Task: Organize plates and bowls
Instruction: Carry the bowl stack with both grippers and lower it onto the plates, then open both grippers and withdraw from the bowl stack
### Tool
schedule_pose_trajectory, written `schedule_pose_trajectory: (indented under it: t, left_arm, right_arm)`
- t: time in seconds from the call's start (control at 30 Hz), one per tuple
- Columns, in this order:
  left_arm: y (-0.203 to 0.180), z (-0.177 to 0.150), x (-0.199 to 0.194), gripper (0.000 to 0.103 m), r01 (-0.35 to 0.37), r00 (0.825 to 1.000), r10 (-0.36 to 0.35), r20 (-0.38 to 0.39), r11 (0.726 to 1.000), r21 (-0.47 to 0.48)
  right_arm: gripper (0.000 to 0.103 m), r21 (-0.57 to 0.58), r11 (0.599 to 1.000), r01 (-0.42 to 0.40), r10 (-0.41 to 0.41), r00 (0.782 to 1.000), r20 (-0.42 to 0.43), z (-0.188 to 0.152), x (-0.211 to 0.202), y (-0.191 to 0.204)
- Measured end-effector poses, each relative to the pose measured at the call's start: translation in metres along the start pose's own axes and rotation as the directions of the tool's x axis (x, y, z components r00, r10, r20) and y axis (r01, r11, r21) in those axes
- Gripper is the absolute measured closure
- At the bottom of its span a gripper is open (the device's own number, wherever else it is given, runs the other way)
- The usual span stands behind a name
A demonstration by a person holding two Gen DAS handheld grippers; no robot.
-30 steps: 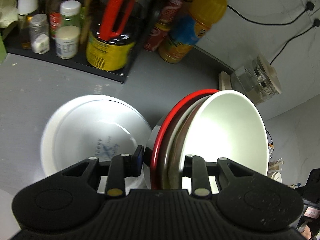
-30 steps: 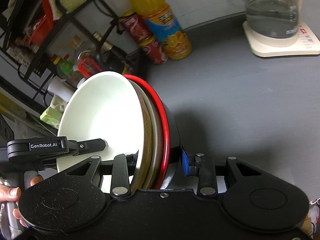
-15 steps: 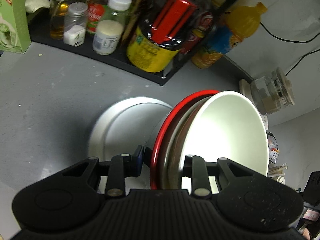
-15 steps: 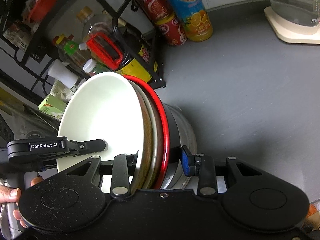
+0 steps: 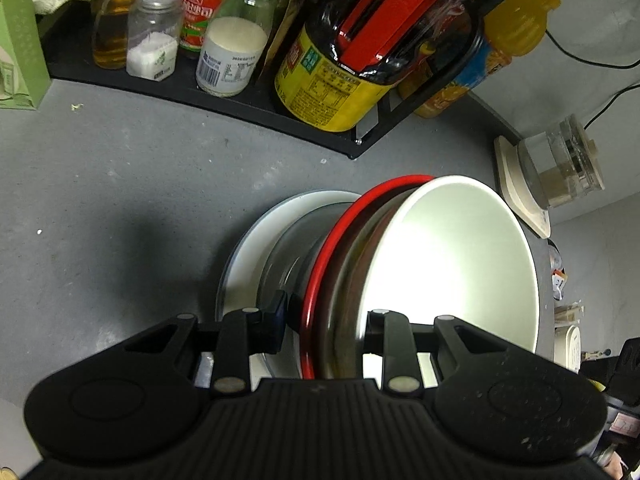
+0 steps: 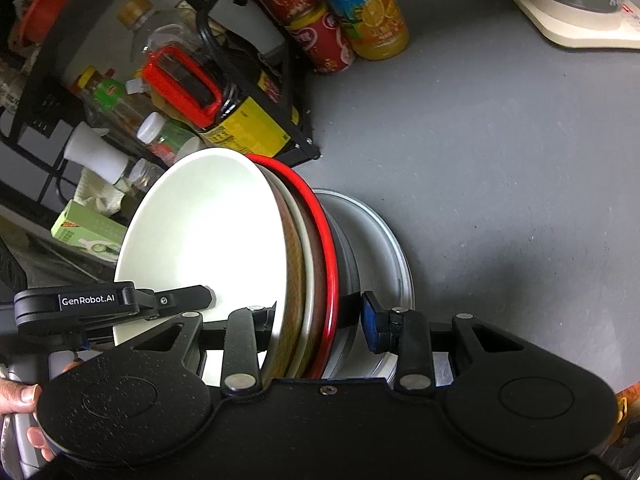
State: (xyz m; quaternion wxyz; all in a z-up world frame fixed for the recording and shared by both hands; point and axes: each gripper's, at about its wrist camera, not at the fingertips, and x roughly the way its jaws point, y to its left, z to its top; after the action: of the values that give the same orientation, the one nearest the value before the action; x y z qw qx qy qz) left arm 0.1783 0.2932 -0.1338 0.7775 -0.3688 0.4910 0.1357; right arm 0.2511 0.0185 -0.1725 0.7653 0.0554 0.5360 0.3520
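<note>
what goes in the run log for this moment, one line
left gripper: shut on bowl stack | right gripper: shut on bowl stack | bowl stack: white bowl innermost, red-rimmed outermost, above white plate | surface: grey counter

Left hand-held gripper [image 5: 326,320] clamping stacked bowls [image 5: 448,264], grey counter [image 5: 120,184]

Both wrist views look closely down; both share the bowl stack [image 5: 440,272].

Glossy white bowl [image 5: 452,264], shiny red-rimmed plate [image 5: 340,232], brushed-metal bowl [image 5: 288,256], matt grey countertop [image 5: 120,184].
</note>
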Motion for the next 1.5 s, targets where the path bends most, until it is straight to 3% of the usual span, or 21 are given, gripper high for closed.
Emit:
schedule_pose_trajectory:
  t: [0.87, 1.0, 1.13, 1.33, 1.5]
  left_arm:
    - [0.012, 0.014, 0.021, 0.073, 0.047, 0.997, -0.046, -0.061, 0.999, 0.010]
    - [0.010, 0.016, 0.021, 0.073, 0.048, 0.997, -0.046, -0.068, 0.999, 0.022]
    - [0.004, 0.017, 0.014, 0.067, 0.037, 0.998, -0.034, -0.058, 0.998, 0.052]
    - [-0.007, 0.013, -0.009, 0.046, -0.014, 1.000, 0.011, 0.020, 0.993, 0.113]
    - [-0.016, 0.007, -0.027, 0.034, -0.043, 0.997, 0.033, 0.070, 0.989, 0.141]
  right_arm:
    - [0.065, 0.058, 0.997, 0.057, -0.056, 0.998, -0.009, -0.002, 0.017, -0.001]
    - [0.058, 0.066, 0.997, 0.043, -0.044, 0.999, 0.007, -0.003, 0.013, 0.000]
    - [0.041, 0.066, 0.997, 0.051, -0.054, 0.998, 0.043, -0.006, -0.001, -0.002]
    - [0.018, 0.030, 0.998, 0.055, -0.059, 0.992, 0.114, -0.014, -0.028, -0.003]
    - [0.007, 0.016, 0.996, 0.086, -0.087, 0.979, 0.187, -0.026, -0.058, -0.008]
